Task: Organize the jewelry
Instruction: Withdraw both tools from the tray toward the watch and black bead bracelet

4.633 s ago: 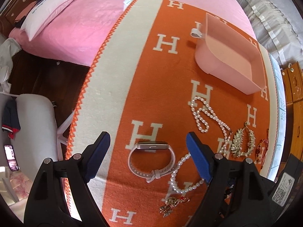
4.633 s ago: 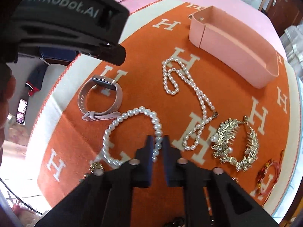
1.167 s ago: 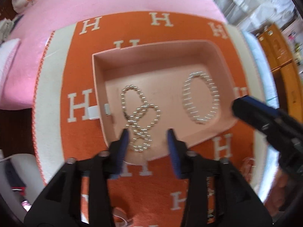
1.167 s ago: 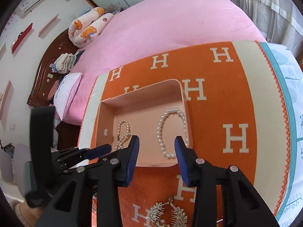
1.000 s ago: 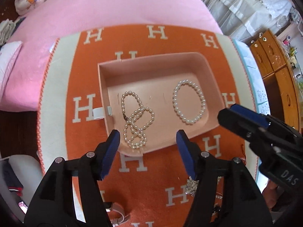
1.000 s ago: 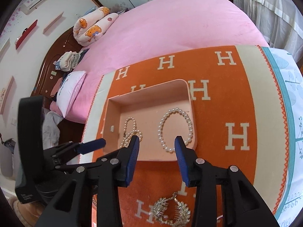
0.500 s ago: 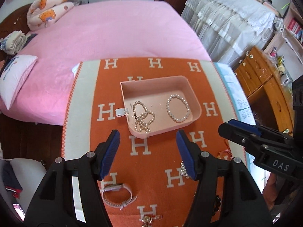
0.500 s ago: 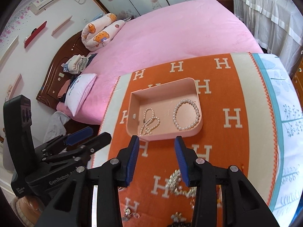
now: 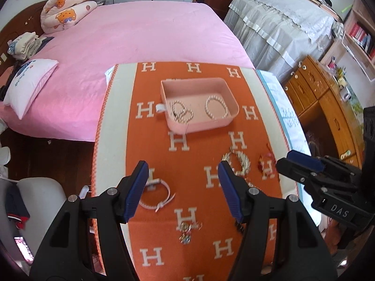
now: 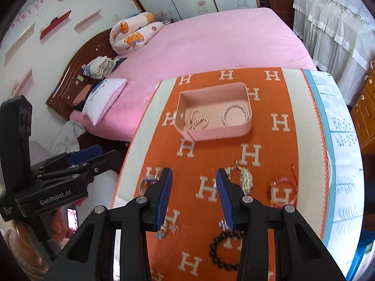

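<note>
Both grippers, left gripper (image 9: 182, 180) and right gripper (image 10: 193, 189), hover with fingers spread wide and empty above the orange blanket (image 9: 194, 182); pearl necklace (image 9: 182, 114) and pearl bracelet (image 9: 215, 107) lie inside the pink tray (image 9: 201, 126).

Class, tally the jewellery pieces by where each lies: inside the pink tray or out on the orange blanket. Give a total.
In the pink tray: 2 (pearl necklace, pearl bracelet)
On the orange blanket: 5 (watch, gold bracelet, red bracelet, black bead bracelet, small charm)
Total: 7
</note>
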The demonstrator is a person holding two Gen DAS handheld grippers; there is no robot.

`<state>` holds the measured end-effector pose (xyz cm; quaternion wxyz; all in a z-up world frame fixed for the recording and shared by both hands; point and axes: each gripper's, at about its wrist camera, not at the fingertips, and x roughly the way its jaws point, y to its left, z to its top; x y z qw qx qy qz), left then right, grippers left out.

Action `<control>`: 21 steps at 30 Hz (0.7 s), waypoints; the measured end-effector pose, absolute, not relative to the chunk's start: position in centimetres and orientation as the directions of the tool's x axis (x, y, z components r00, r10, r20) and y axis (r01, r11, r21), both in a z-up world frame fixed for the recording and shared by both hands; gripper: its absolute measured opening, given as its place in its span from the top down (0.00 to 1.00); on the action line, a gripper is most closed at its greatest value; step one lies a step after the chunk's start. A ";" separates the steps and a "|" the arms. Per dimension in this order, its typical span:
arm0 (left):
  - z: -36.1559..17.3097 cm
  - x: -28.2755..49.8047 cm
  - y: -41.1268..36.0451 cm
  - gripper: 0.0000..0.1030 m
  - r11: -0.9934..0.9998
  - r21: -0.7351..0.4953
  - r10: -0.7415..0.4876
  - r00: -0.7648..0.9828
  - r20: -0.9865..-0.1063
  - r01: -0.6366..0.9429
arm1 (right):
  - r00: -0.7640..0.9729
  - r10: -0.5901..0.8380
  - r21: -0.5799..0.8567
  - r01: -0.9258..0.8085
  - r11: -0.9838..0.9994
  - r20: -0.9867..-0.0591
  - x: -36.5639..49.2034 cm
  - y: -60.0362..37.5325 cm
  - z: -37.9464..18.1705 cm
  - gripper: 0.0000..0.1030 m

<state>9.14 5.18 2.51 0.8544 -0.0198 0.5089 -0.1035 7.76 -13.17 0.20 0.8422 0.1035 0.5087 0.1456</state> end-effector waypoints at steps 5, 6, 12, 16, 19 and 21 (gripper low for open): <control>1.2 6.2 5.9 0.43 0.977 -0.148 -0.201 0.438 -0.876 0.153 | 0.412 0.322 0.288 -0.144 0.947 -0.853 4.6 -12.9 -0.6 0.62; 0.9 5.5 6.1 0.43 0.977 -0.146 -0.201 0.436 -0.877 0.157 | 0.406 0.312 0.276 -0.147 0.950 -0.859 4.1 -12.9 -1.0 0.62; -1.2 3.3 6.5 0.43 0.979 -0.074 -0.147 0.407 -0.902 0.191 | 0.365 0.248 0.214 -0.131 0.968 -0.897 1.5 -13.8 -3.5 0.62; -2.8 2.5 6.8 0.43 0.973 -0.078 -0.158 0.377 -0.913 0.218 | 0.322 0.217 0.198 -0.091 0.976 -0.921 0.5 -15.3 -5.6 0.62; -4.1 2.1 6.9 0.43 0.969 -0.084 -0.163 0.346 -0.924 0.231 | 0.301 0.202 0.190 -0.071 0.979 -0.932 -0.2 -16.1 -6.7 0.62; -5.0 1.8 6.9 0.43 0.969 -0.081 -0.155 0.324 -0.933 0.232 | 0.289 0.198 0.189 -0.059 0.980 -0.937 -0.4 -16.5 -7.2 0.62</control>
